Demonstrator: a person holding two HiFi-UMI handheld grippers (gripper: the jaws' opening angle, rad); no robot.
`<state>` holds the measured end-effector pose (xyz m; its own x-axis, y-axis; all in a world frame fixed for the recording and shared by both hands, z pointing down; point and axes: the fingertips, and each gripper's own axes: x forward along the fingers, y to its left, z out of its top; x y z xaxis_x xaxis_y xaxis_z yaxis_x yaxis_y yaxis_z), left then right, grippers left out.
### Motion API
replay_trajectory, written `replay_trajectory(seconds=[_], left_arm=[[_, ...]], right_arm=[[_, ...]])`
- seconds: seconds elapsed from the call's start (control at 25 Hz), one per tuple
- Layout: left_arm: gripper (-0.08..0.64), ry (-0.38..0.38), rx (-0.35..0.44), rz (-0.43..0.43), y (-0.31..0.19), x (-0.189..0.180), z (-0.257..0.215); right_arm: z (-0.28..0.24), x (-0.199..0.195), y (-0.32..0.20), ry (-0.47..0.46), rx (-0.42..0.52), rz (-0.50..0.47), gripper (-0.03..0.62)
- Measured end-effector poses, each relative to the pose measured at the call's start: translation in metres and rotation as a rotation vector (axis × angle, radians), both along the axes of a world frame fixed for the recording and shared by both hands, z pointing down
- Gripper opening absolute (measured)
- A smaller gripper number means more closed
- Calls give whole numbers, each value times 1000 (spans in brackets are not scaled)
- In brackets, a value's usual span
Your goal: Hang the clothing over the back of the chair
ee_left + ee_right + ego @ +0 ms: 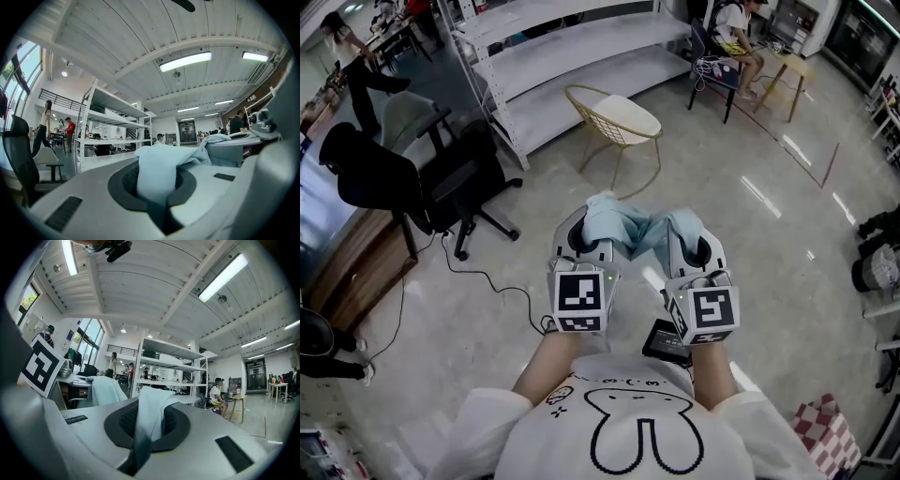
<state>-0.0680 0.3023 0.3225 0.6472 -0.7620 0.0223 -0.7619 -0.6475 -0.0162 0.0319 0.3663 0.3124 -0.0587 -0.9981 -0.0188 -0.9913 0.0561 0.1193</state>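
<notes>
A pale blue garment (630, 228) is bunched between my two grippers in the head view. My left gripper (586, 236) is shut on one end of it, and the cloth (157, 176) bulges out of its jaws in the left gripper view. My right gripper (686, 239) is shut on the other end, where a fold of the fabric (149, 420) stands up between its jaws. Both grippers point level, side by side in front of my body. A gold wire chair (616, 122) with a cream seat stands on the floor ahead of them.
A black office chair (441, 178) stands at the left by a wooden desk (352, 267), with a cable on the floor. White metal shelving (572, 52) runs behind the gold chair. A person sits on a chair (733, 42) at the back right. Dark items (879, 253) lie at the right edge.
</notes>
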Motion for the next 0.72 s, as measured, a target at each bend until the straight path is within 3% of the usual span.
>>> replay_trajectory(seconds=[0.24, 0.72], left_arm=[[31, 12, 6, -35, -70, -13, -2], [32, 17, -22, -49, -204, -27, 11]], right_arm=[[-1, -10, -70, 33, 7, -42, 15], [5, -11, -205, 52, 4, -36, 15]])
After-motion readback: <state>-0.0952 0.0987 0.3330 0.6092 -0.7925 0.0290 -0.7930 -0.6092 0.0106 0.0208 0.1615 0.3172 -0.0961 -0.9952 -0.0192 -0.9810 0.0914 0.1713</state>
